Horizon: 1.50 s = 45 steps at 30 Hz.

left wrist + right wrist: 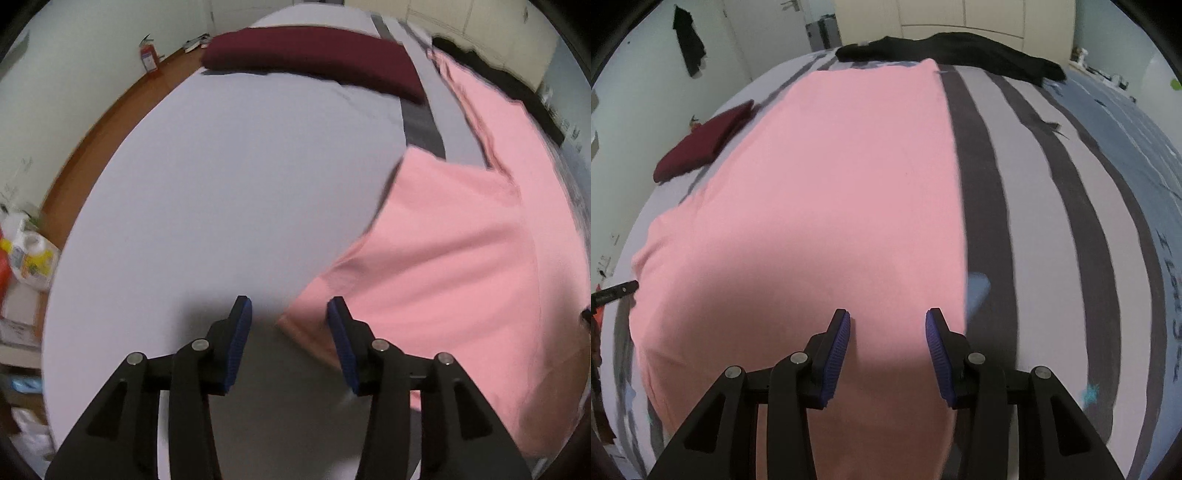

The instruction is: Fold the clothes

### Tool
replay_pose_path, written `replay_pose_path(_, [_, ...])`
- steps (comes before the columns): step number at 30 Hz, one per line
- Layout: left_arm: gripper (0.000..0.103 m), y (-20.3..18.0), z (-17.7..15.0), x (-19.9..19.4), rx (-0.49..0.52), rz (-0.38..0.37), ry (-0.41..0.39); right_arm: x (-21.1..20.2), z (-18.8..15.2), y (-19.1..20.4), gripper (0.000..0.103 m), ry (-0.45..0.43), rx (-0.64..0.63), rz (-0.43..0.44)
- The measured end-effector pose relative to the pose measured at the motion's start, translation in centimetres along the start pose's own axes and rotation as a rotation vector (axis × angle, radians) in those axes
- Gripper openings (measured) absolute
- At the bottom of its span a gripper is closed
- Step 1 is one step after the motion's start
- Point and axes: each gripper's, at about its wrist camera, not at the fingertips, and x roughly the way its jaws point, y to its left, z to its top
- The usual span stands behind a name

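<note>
We hold both claws, left claw [290, 314] and right claw [888, 325], half-wide and empty above the flat pink cotton shirt [820, 206] on the striped bed [1027, 206], ready for folding.

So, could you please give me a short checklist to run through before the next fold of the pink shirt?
1. Left gripper free: ok, open, nothing pinched.
2. Right gripper free: ok, open above the cloth.
3. Pink shirt flat: ok in the right wrist view, one long panel.
4. Pink corner near the left gripper: ok, between the fingers.
5. Maroon garment and black garment apart from the shirt: maroon ok, black cannot tell.
</note>
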Motion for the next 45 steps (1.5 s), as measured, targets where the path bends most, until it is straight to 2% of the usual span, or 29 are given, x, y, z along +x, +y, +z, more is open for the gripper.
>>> replay_pose_path(2, [0.042,0.4,-0.4,-0.9,0.022,-0.003,-0.017,-0.7,-1.2,0.0,0.039,-0.006,0.007,-0.02])
replay_pose_path(5, [0.042,1.0,-0.6,-2.0,-0.028,-0.072,-0.029,-1.7,-2.6,0.4,0.039,-0.009,0.016,-0.048])
replay_pose_path(9, [0.06,0.9,-0.4,-2.9,-0.099,-0.193,-0.058,-3.4,-3.8,1.1,0.039,-0.025,0.06,-0.067])
replay_pose_path(13, [0.061,0.0,0.1,-1.5,-0.063,-0.187,-0.057,-4.9,-3.9,1.8,0.039,-0.047,0.104,-0.078])
replay_pose_path(17, [0.061,0.5,-0.5,0.4,-0.099,-0.2,-0.039,-5.9,-4.2,2.0,0.039,-0.068,0.123,-0.079])
replay_pose_path(19, [0.06,0.5,-0.9,0.3,-0.101,-0.208,-0.062,-6.3,-4.2,1.9,0.039,-0.071,0.126,-0.077])
replay_pose_path(20, [0.059,0.4,-1.0,0.3,-0.096,-0.213,-0.072,-6.5,-4.3,1.8,0.039,-0.071,0.127,-0.077])
replay_pose_path(22, [0.037,0.1,-1.2,0.5,-0.079,-0.188,-0.078,-6.8,-4.4,1.5,0.039,-0.07,0.126,-0.082])
replay_pose_path(23, [0.032,0.2,-1.2,0.5,-0.082,-0.185,-0.08,-6.9,-4.5,1.3,0.039,-0.071,0.126,-0.083])
replay_pose_path(25, [0.008,0.5,-1.0,0.4,-0.097,-0.191,-0.085,-7.2,-4.6,0.7,0.039,-0.077,0.128,-0.086])
replay_pose_path(31, [0.005,-1.1,-0.3,-2.7,-0.069,-0.182,-0.157,-8.2,-4.7,-1.4,0.039,-0.098,0.137,-0.083])
replay_pose_path(35, [0.005,-4.3,0.5,-7.0,-0.032,-0.206,-0.237,-9.1,-4.7,-2.9,0.039,-0.101,0.124,-0.083])
replay_pose_path(39, [0.005,-10.8,0.2,-11.6,0.038,-0.303,-0.28,-10.2,-4.6,-4.6,0.039,-0.099,0.112,-0.069])
replay_pose_path(43, [0.005,-19.1,-1.5,-13.7,0.115,-0.418,-0.257,-11.7,-4.4,-6.6,0.039,-0.091,0.094,-0.052])
replay_pose_path(45, [0.005,-23.3,-3.0,-13.3,0.134,-0.455,-0.209,-12.4,-4.3,-7.6,0.039,-0.088,0.085,-0.041])
